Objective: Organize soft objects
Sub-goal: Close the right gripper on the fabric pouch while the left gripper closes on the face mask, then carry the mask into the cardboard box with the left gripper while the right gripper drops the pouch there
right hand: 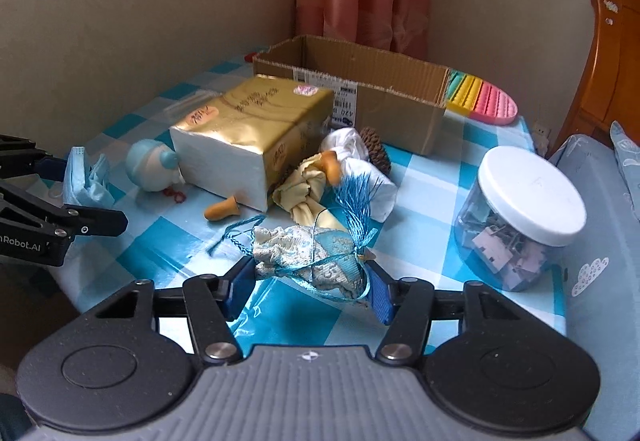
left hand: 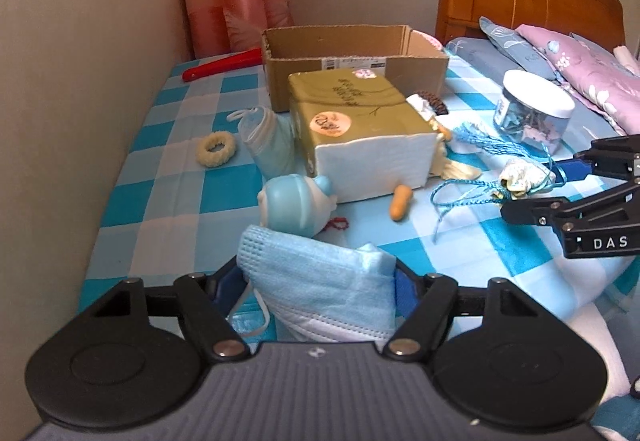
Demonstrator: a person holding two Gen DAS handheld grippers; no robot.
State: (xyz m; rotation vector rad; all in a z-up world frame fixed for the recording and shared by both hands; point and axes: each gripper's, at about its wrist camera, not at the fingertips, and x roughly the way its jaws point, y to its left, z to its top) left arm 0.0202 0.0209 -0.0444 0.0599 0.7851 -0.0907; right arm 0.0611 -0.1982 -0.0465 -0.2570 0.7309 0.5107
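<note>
- The left gripper (left hand: 316, 281) is closed partway on a crumpled blue face mask (left hand: 320, 281); its blue pads press the mask from both sides, and a white ear loop hangs below.
- The right gripper (right hand: 310, 283) is closed partway on a small brocade pouch (right hand: 308, 255) in cream and blue, with a blue cord wound round it and a blue tassel (right hand: 356, 201) standing up behind.
- Both held things sit just above the blue-and-white checked cloth (left hand: 160, 177) covering the table.
- A gold pack of tissues (left hand: 360, 129) lies in the middle, touching the front of an open cardboard box (left hand: 352, 57).
- A small blue-and-white plush toy (left hand: 296, 205) sits near the tissue pack, just beyond the mask.
- A cream hair scrunchie (left hand: 216, 149) lies apart, to the left, and a rolled blue sock (left hand: 268, 137) leans on the pack.
- An orange earplug (left hand: 400, 201) lies in front of the pack.
- A clear jar with a white lid (right hand: 520, 209), holding binder clips, stands to the right.
- A knotted yellow cloth (right hand: 308, 189) lies between the pack and the pouch.
</note>
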